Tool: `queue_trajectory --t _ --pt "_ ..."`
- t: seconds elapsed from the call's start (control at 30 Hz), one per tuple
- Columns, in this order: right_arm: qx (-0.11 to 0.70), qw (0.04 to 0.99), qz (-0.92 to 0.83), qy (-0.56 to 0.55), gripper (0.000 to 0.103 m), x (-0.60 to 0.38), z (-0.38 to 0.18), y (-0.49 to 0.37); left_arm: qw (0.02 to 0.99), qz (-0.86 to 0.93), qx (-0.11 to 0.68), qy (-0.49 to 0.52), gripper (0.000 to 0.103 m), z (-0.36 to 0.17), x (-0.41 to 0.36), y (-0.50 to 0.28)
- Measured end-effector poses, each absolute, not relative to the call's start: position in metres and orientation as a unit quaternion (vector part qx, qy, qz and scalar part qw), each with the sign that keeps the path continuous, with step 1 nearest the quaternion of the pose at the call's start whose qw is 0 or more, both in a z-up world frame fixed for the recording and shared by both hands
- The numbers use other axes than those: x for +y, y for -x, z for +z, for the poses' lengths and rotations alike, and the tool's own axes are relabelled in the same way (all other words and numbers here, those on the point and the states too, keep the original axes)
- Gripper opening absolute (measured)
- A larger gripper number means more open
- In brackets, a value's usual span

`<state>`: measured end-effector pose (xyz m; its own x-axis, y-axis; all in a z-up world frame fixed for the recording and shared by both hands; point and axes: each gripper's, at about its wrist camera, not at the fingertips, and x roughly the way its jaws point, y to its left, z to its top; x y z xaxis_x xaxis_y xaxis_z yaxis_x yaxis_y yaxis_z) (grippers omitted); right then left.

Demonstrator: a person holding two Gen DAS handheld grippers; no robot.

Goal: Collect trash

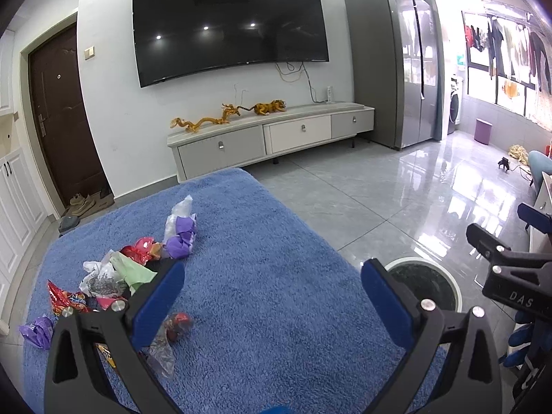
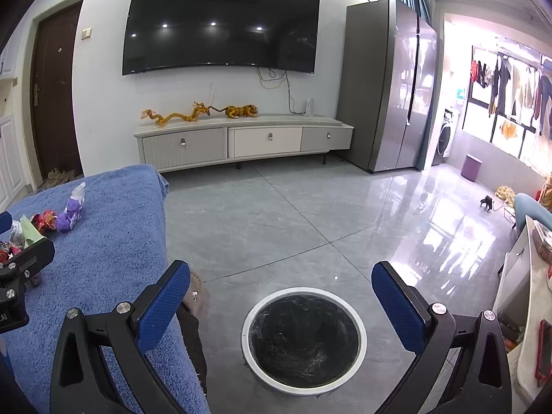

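We've got both spread wide and empty: our left hand-held gripper (image 1: 272, 286) hangs over the blue blanket (image 1: 276, 310), our right hand-held gripper (image 2: 281, 288) over the bin (image 2: 303, 339) on the floor just off the blanket's right edge. Trash pile (image 1: 114, 276) sits by the blanket's left edge, one clear wrapper (image 1: 169, 334) just beside our left finger.

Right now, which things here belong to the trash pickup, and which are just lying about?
Job: wrapper pile, purple wrapper, clear wrapper, trash bin, both open grippers.
Lying about: dragon figures, purple stool, shoes.
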<state>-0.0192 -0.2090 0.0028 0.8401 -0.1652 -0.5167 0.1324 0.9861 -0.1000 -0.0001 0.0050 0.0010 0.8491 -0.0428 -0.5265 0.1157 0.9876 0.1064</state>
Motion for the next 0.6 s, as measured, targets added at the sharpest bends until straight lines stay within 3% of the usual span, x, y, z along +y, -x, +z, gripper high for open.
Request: queue_trajectory --t 0.6 --pt "0.289 0.954 -0.075 0.026 0.103 -0.208 0.003 0.019 0.965 -0.042 0.251 -0.068 0.103 0.001 0.012 0.009"
